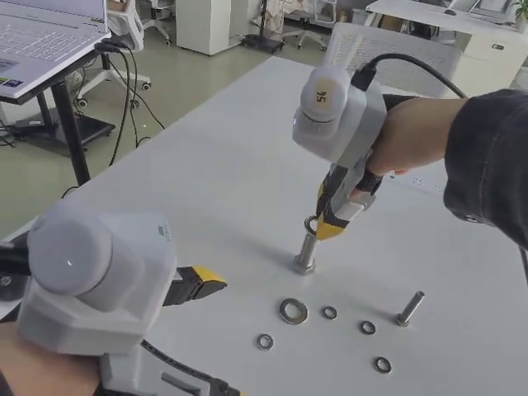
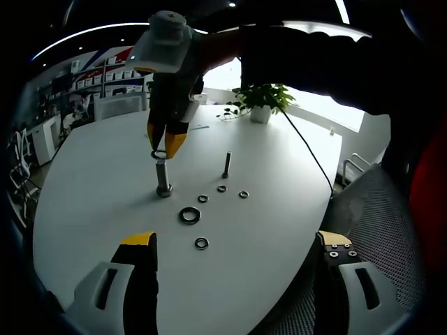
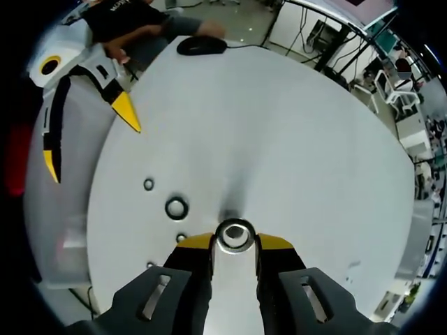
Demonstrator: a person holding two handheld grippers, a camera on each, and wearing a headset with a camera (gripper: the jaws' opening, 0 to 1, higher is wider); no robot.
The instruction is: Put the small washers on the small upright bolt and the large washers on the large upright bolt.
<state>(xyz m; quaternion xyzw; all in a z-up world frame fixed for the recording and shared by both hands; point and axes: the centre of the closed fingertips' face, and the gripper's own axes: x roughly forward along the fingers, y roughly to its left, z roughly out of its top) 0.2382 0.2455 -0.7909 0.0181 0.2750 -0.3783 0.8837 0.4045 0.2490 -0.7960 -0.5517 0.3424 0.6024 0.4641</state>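
My right gripper (image 1: 324,224) is shut on a large washer (image 1: 311,224) and holds it just over the top of the large upright bolt (image 1: 305,256). From the right gripper view the washer (image 3: 235,223) sits pinched between the yellow tips of the right gripper (image 3: 235,241). Another large washer (image 1: 293,311) lies flat on the table in front of that bolt. Several small washers (image 1: 330,313) are scattered around it. The small upright bolt (image 1: 410,308) stands to the right. My left gripper (image 2: 237,241) is open and holds nothing, low at the near left, well back from the bolts.
The white table (image 1: 214,165) stretches away behind the bolts. A laptop (image 1: 41,37) sits on a stand beyond the table's left edge, and a mesh chair (image 1: 388,49) stands at the far side. A potted plant (image 2: 262,98) is at the table's far end.
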